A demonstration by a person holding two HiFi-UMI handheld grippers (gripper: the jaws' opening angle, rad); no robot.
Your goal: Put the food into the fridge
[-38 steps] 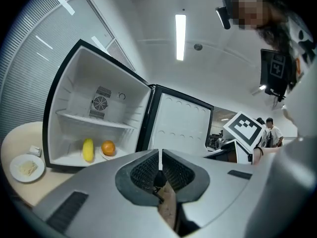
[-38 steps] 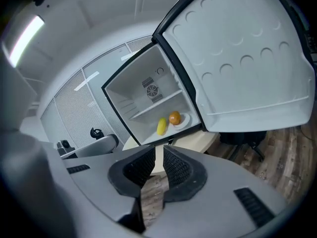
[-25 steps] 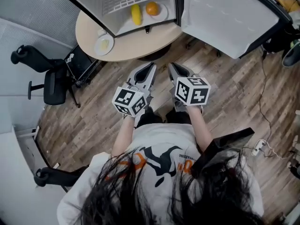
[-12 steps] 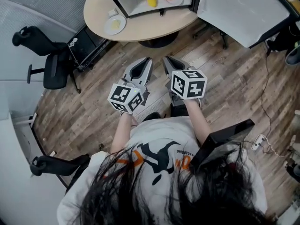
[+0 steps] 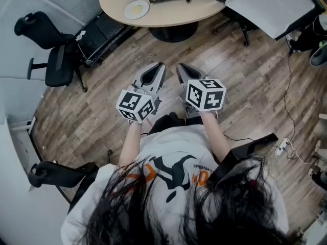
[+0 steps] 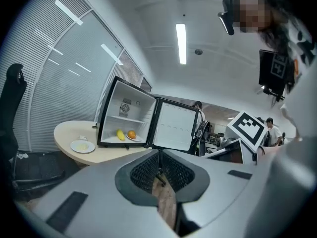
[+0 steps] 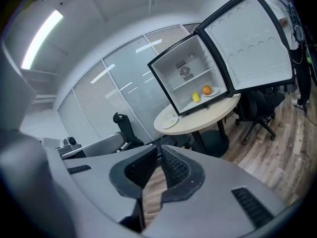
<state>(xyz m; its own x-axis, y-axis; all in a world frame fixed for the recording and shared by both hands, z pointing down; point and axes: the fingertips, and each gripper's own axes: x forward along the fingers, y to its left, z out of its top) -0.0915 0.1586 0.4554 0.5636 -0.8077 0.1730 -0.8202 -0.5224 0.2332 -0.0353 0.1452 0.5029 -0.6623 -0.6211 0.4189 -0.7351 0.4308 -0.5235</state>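
A wood floor spreads under the round tabletop, where a small fridge stands with its door swung wide. The left gripper and right gripper are side by side in front of the person, well apart from the tabletop, each with its jaws closed together on nothing. A plate with pale food sits on the tabletop beside the fridge, and a yellow fruit and an orange lie inside the fridge at the bottom.

No legible text anywhere; shirt lettering too blurred.
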